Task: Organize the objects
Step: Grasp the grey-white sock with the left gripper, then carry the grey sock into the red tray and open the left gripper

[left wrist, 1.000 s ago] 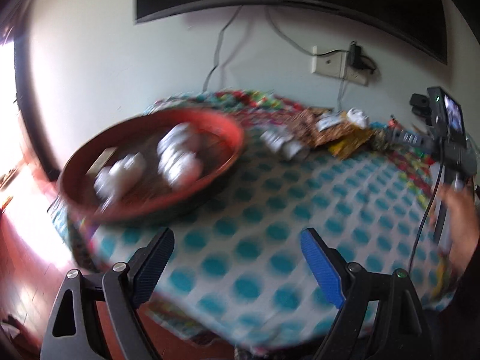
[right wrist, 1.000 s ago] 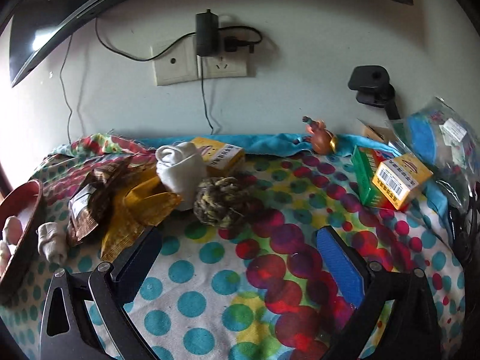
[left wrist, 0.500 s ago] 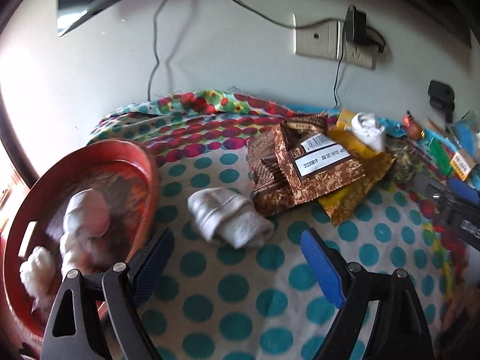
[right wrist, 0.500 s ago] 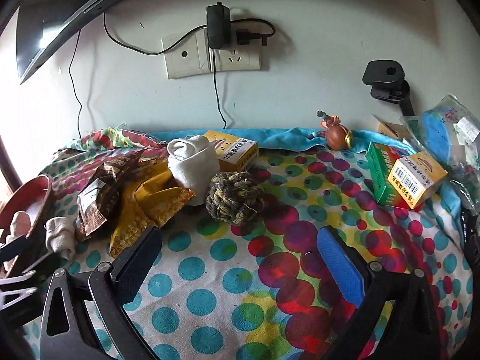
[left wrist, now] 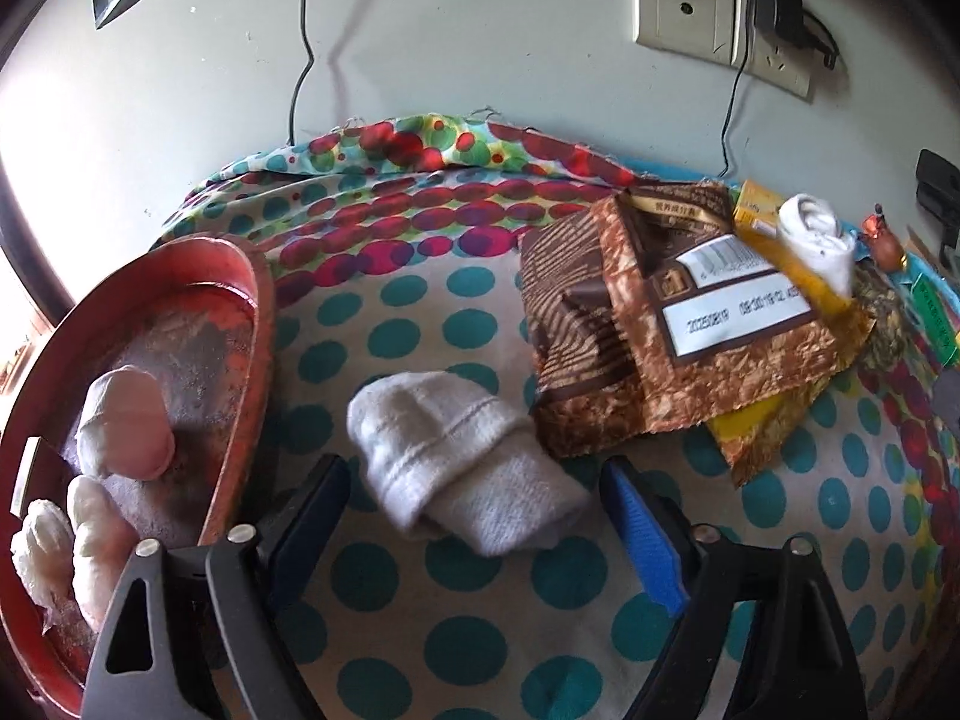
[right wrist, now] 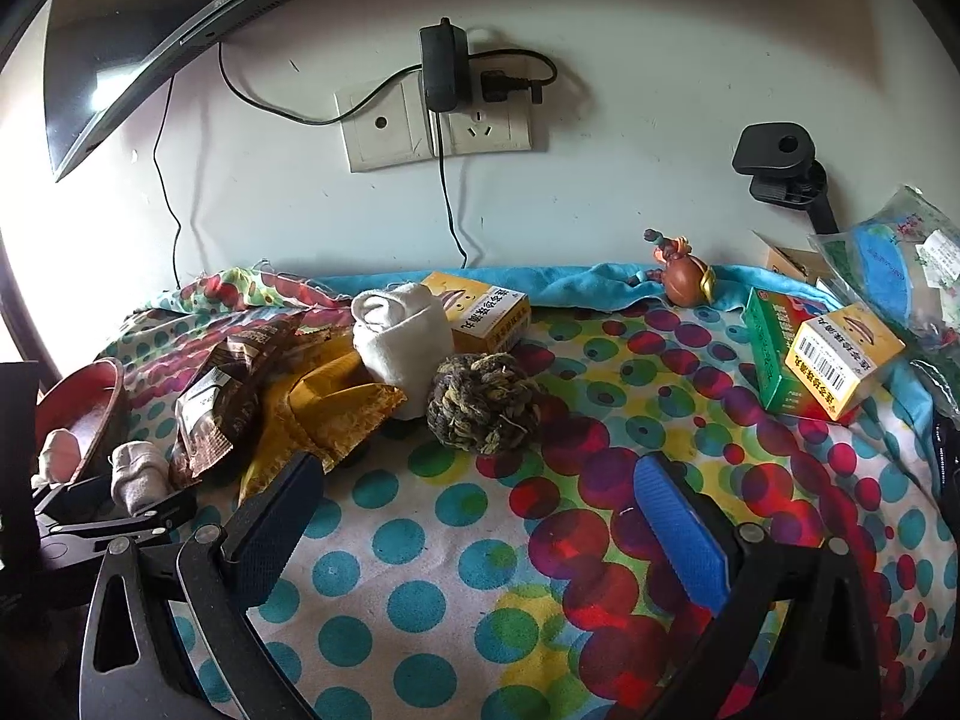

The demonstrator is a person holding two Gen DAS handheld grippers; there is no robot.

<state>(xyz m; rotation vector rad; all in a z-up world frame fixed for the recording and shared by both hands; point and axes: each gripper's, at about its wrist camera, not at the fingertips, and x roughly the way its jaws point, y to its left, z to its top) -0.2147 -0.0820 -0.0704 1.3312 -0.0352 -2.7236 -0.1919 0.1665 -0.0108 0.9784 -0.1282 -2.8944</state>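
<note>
The left gripper (left wrist: 474, 516) sat with fingers apart around a rolled white sock (left wrist: 462, 462), probably bound for the red bowl (left wrist: 252, 324) already holding similar rolls. The right gripper (right wrist: 480, 516) hovered over the tabletop (right wrist: 420, 600), fingers apart and empty.

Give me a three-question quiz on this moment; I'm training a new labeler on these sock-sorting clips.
1. True or false: the left gripper is shut on the rolled white sock.
2. Multiple choice: what lies inside the red tray? A) medicine boxes B) rolled socks C) a rope ball
3. Short answer: in the right wrist view, what rests on the yellow packet, just left of the rope ball?

Key:
1. False: its jaws stand open on either side of the sock.
2. B
3. A second rolled white sock; the right gripper is open short of it.
</note>
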